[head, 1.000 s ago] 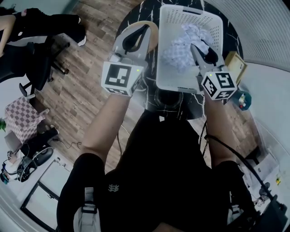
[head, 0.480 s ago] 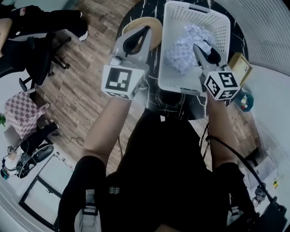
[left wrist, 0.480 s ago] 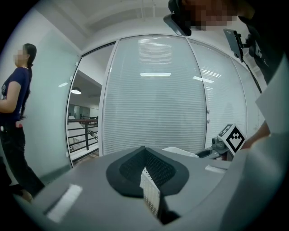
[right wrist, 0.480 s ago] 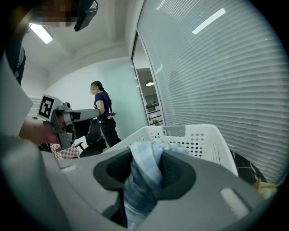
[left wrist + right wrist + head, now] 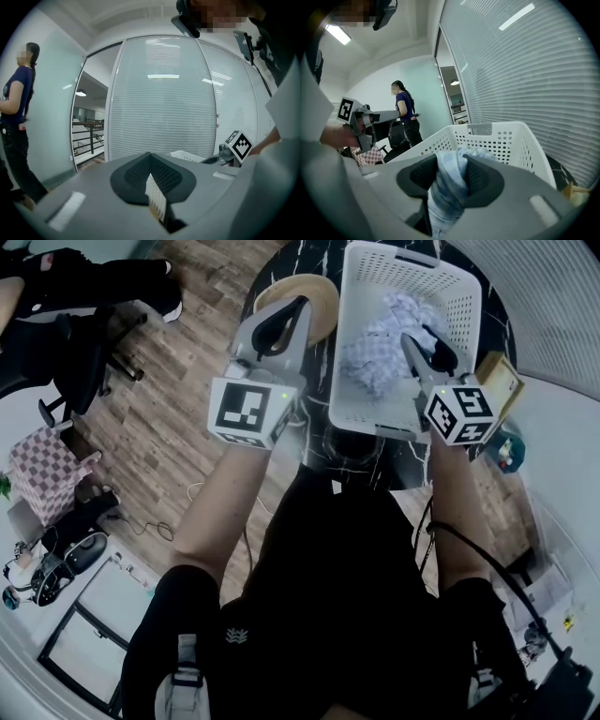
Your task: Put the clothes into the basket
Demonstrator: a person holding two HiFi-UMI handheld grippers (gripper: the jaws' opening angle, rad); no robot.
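Black table [image 5: 281, 268], basket [image 5: 357, 334] lengthwise away, clothes [image 5: 375, 345] crumpled

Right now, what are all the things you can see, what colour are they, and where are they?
basket: 1, white, on the table
cloth: 1, pale blue and white, in the basket
table: 1, black with white veins, under the basket
round board: 1, tan, left of the basket
box: 1, tan, right of the basket
office chair: 1, black, on the wood floor, far left
checked block: 1, pink and white, floor at left
other person: 1, dark top, standing behind
left gripper: grey, jaws shut, empty, over the round board
right gripper: grey, jaws shut on the cloth, over the basket
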